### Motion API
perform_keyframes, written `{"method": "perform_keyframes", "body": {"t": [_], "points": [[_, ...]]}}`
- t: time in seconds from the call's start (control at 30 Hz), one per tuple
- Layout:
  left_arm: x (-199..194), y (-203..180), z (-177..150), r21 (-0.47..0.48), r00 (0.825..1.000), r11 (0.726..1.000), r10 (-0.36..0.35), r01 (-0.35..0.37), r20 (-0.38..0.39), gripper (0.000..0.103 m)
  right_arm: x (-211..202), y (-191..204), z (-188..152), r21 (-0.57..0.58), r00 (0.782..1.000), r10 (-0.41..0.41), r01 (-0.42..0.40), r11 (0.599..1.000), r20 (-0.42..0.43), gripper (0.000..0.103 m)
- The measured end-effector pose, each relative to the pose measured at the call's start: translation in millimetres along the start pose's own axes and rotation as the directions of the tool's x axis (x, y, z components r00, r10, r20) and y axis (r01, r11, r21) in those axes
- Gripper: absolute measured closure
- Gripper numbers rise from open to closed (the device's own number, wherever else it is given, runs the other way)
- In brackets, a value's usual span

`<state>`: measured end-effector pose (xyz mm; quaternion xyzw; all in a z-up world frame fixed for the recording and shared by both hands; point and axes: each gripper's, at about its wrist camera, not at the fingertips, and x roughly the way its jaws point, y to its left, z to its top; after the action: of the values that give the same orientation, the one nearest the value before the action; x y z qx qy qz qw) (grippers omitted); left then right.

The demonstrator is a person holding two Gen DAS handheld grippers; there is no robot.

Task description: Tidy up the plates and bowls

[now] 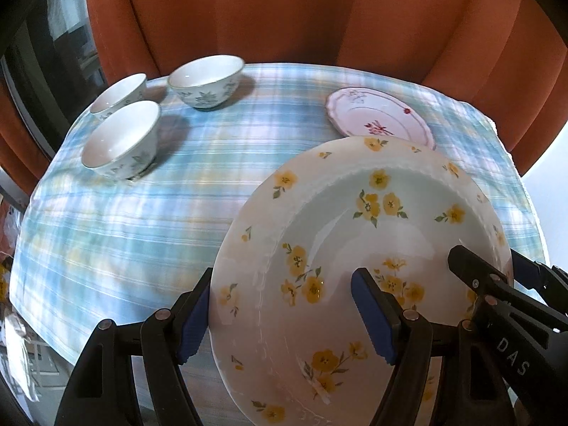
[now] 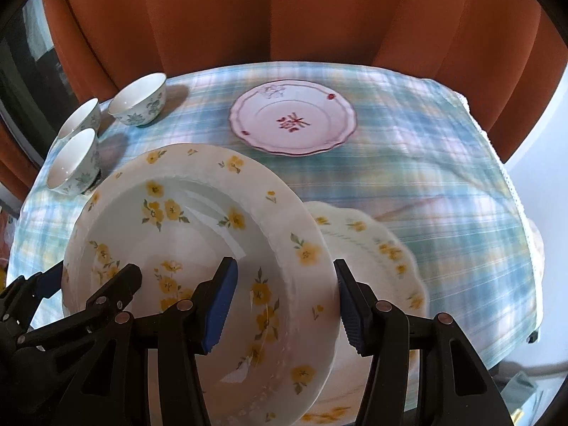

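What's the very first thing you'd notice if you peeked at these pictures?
The big yellow-flowered plate fills the front of both views, lifted off the table and tilted, with the left claw gripping its one edge and the right claw the other. Behind it a pink-flowered plate lies flat on the blue checked tablecloth. Three small bowls cluster at the far left corner.

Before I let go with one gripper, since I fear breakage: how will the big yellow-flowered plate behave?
The yellow-flowered plate looks like glazed ceramic, so probably stiff, fragile and fairly heavy. Its glossy surface may slip on the pads. The left gripper and right gripper each straddle its rim at opposite sides; held at one side only, it would likely tip down.
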<state>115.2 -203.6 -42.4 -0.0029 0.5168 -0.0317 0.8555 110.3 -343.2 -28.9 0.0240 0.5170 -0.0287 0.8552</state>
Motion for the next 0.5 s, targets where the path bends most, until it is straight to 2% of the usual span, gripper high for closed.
{"method": "perform_keyframes", "body": {"t": [0.5], "points": [[19.5, -84.1, -16.8, 0.003, 0.999, 0.999, -0.045, 0.045, -0.029, 0.027, 5.7, -90.4, -14.8, 0.005, 1.0, -0.028, 0.028, 1.0, -0.001, 0.044]]}}
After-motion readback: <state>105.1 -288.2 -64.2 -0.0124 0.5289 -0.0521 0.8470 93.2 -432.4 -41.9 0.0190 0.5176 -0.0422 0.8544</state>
